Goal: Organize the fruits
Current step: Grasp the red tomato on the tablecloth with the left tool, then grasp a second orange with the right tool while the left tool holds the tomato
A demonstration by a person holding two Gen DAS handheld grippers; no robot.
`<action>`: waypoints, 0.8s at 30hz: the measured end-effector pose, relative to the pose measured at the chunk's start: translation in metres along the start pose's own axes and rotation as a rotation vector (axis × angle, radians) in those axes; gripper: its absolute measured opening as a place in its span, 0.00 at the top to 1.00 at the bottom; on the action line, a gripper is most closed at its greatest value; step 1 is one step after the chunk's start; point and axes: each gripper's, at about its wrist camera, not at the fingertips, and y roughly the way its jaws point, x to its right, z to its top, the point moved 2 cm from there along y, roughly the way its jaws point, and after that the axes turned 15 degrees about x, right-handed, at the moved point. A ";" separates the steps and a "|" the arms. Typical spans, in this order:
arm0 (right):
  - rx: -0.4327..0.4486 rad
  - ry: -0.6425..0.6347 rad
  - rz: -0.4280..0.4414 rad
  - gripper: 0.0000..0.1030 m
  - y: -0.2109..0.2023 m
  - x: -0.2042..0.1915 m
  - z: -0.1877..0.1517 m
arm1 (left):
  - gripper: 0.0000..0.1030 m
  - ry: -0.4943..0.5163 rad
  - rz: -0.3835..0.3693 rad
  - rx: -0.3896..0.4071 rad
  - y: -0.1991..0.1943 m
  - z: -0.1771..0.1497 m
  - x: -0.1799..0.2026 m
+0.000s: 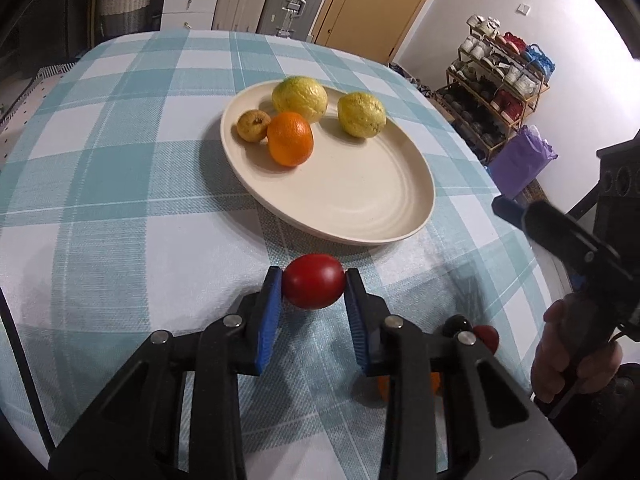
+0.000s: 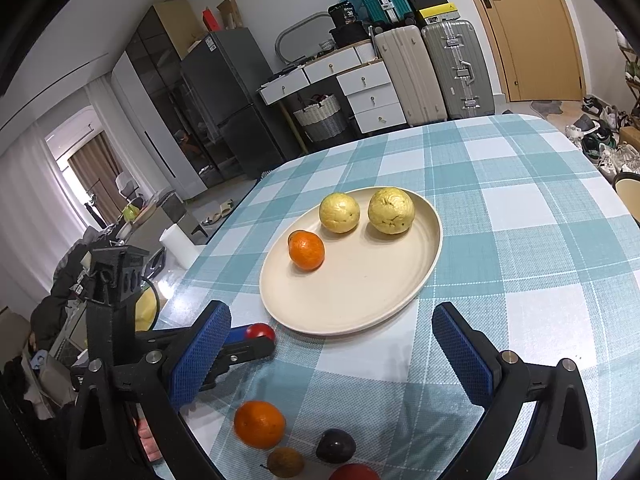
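Tabletop: we stage loose fruit nearside. Plate: our collection point, four fruits aboard. Right gripper: jaws apart, waiting. Left gripper: clamped on red fruit just short of the plate, ready for transfer.

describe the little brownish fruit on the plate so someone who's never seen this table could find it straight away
Start at the cream plate on the teal checked tablecloth. Four fruits sit on its far half; the small brownish fruit is at the left rim, beside the orange. It is the smallest and the only dull brown, wrinkled one, unlike the two big yellow fruits.
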 end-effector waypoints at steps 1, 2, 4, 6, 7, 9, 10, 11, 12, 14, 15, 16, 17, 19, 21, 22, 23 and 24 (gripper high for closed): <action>-0.001 0.000 0.002 0.00 0.000 -0.001 0.000 | 0.73 0.000 -0.001 0.006 -0.004 0.001 0.000; -0.003 -0.001 0.005 0.00 0.001 -0.002 -0.001 | 0.73 -0.001 -0.001 0.012 -0.007 0.002 0.000; -0.007 -0.004 0.013 0.00 0.001 -0.004 -0.002 | 0.73 0.001 -0.001 0.026 -0.015 0.005 0.000; -0.016 -0.007 0.024 0.00 0.001 -0.007 -0.004 | 0.73 -0.001 -0.001 0.042 -0.022 0.009 0.000; -0.025 -0.009 0.027 0.00 0.002 -0.008 -0.006 | 0.73 -0.003 -0.001 0.047 -0.025 0.010 0.000; -0.041 -0.013 0.036 0.00 0.003 -0.011 -0.009 | 0.73 -0.007 -0.001 0.059 -0.032 0.013 0.000; -0.049 -0.015 0.038 0.00 0.002 -0.012 -0.012 | 0.73 -0.009 -0.002 0.063 -0.036 0.014 0.000; -0.056 -0.015 0.043 0.00 0.002 -0.013 -0.014 | 0.73 -0.008 0.000 0.065 -0.038 0.015 0.000; -0.062 -0.014 0.051 0.00 0.001 -0.014 -0.016 | 0.73 -0.006 0.005 0.066 -0.041 0.016 0.000; -0.071 -0.008 0.072 0.00 0.000 -0.016 -0.021 | 0.73 -0.005 0.007 0.073 -0.046 0.017 0.001; -0.076 -0.012 0.076 0.00 -0.002 -0.019 -0.024 | 0.73 -0.008 0.005 0.077 -0.049 0.018 0.000; -0.081 -0.019 0.079 0.00 -0.003 -0.021 -0.027 | 0.73 -0.008 0.005 0.080 -0.052 0.017 0.001; -0.088 -0.028 0.085 0.00 -0.004 -0.024 -0.030 | 0.73 -0.007 0.008 0.083 -0.054 0.018 0.001; -0.099 -0.043 0.095 0.00 -0.006 -0.028 -0.036 | 0.73 -0.008 0.011 0.089 -0.058 0.017 0.001; -0.111 -0.056 0.105 0.00 -0.007 -0.034 -0.042 | 0.73 -0.009 0.013 0.093 -0.063 0.017 0.002; -0.117 -0.062 0.112 0.00 -0.008 -0.036 -0.045 | 0.73 -0.009 0.016 0.095 -0.065 0.017 0.002; -0.122 -0.068 0.120 0.00 -0.008 -0.039 -0.048 | 0.73 -0.009 0.018 0.096 -0.066 0.017 0.002; -0.128 -0.076 0.126 0.00 -0.007 -0.042 -0.051 | 0.73 -0.009 0.017 0.098 -0.068 0.017 0.002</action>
